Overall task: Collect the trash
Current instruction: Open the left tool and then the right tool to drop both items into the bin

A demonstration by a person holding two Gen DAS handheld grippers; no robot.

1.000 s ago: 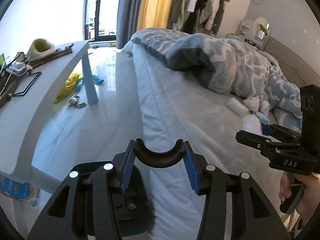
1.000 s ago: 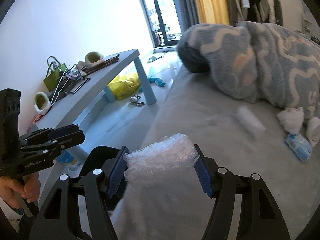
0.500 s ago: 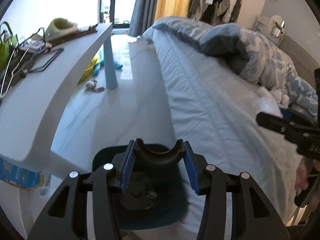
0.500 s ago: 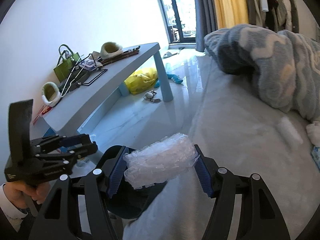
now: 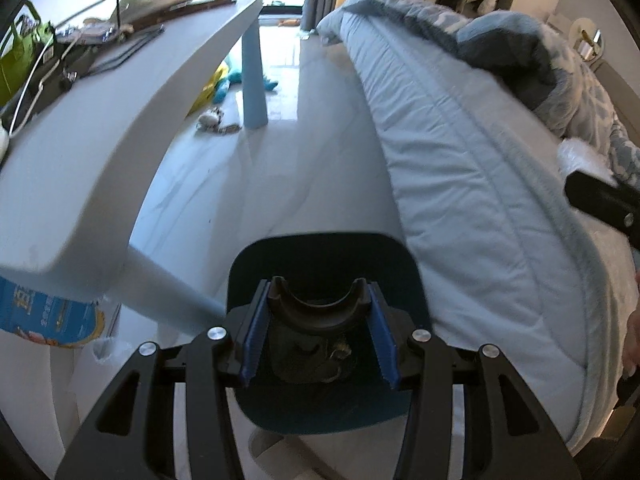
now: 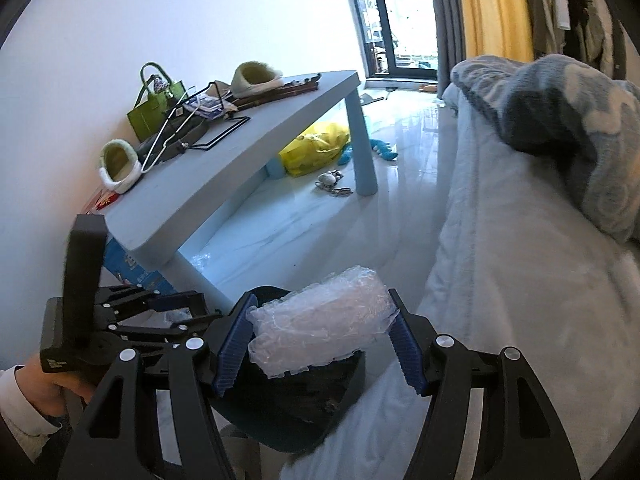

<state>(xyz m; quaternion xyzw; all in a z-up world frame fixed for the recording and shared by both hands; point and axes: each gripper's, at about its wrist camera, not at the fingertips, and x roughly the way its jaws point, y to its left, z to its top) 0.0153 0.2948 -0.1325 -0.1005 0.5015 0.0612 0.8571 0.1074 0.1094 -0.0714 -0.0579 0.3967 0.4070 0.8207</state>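
While the right tongs [image 6: 320, 336] are pinching the bubble wrap [image 6: 320, 330], they should be opening right over the bin [image 6: 296, 412]; the left tongs [image 5: 318, 334] are pinching a black curved piece [image 5: 318, 312].

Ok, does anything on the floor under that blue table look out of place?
Yes. A yellow plastic bag, a turquoise toy and a small keyring bundle lie on the glossy floor by the pale blue table's leg, looking dropped rather than put away.
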